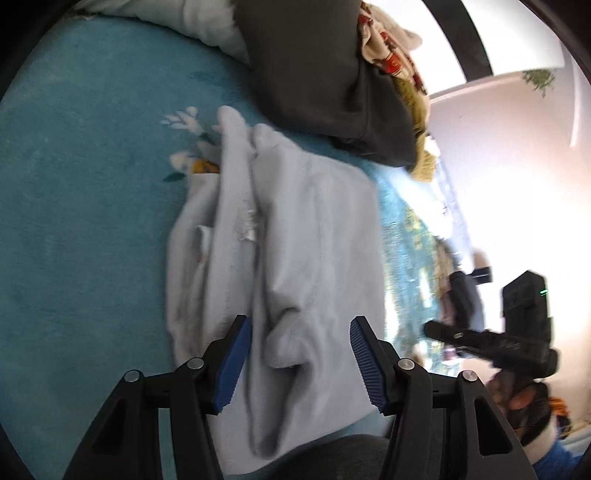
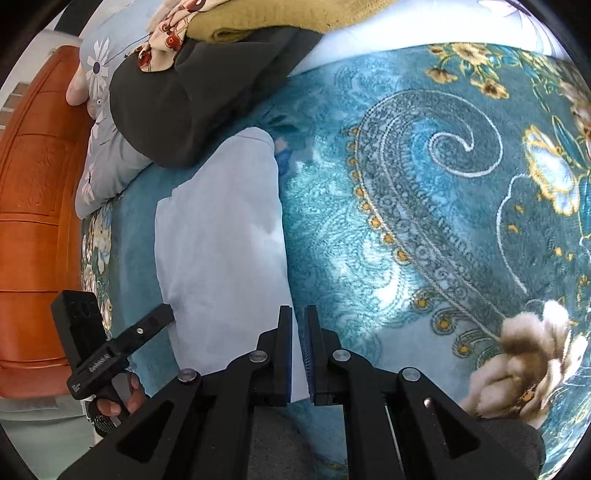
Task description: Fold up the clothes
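Observation:
A pale blue-grey garment [image 1: 295, 243] lies folded in a long bundle on the teal bed cover [image 1: 81, 221]. My left gripper [image 1: 299, 365] is open just above the garment's near end, blue pads on either side of a raised fold, not gripping it. In the right wrist view the same garment [image 2: 221, 236] lies flat and smooth. My right gripper [image 2: 300, 354] is shut, with its tips at the garment's near right edge; a thin slit shows between the pads and no cloth is clearly in it. The other gripper shows in each view [image 1: 491, 332] [image 2: 110, 347].
A pile of folded clothes, dark grey [image 2: 192, 92] with mustard [image 2: 277, 18] and floral pieces on top, sits beyond the garment. A flowered pillow [image 2: 103, 147] and an orange wooden headboard [image 2: 33, 221] lie at the left. Patterned teal blanket [image 2: 443, 184] spreads to the right.

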Tool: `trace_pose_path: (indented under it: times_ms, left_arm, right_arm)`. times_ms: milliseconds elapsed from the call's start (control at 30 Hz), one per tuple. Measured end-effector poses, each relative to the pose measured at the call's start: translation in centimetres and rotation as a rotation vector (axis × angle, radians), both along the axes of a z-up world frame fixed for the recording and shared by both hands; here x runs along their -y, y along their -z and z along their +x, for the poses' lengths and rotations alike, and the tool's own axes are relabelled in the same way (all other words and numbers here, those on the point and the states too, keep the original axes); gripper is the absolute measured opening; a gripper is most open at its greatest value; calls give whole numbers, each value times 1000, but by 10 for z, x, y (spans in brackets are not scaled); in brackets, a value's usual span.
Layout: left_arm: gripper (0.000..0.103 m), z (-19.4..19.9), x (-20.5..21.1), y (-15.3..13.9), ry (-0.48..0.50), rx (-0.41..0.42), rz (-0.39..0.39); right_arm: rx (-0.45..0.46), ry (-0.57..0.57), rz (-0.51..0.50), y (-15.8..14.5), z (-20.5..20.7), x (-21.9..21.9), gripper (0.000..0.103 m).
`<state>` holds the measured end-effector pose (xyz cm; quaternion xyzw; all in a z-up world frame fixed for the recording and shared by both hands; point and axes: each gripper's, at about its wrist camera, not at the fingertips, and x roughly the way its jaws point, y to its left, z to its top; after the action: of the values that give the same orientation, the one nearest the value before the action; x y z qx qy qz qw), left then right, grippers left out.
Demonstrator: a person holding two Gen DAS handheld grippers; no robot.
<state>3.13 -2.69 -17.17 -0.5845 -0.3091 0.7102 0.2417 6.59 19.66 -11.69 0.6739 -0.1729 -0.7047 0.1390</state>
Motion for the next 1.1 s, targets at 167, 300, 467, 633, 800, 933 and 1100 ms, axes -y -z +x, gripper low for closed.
trace_pose_path:
  times_ms: [167, 300, 467, 633, 800, 933, 1100]
  left_arm:
    - [24, -1, 11, 20, -60, 83, 53]
    - [15, 3, 8, 17, -54, 73, 46]
    - [8, 6, 11, -17, -74, -32, 20]
    - [8, 14, 44, -26, -140, -63, -77]
    - [12, 16, 50, 6, -164, 24, -76]
    - [24, 17, 56, 13, -160, 59, -118]
    - [35, 37, 89, 1, -274, 56, -97]
  right_arm:
    - [5, 5, -11, 1, -2, 0, 6]
    - [2, 15, -13, -1, -3, -9, 6]
    - [9, 30, -18, -2, -3, -14, 6]
    - [2, 18, -30, -5, -4, -14, 6]
    - [3, -23, -85, -1, 0, -4, 7]
    - [-3, -101, -143, -1, 12, 19, 54]
    - [46, -162, -135, 19, 25, 32, 54]
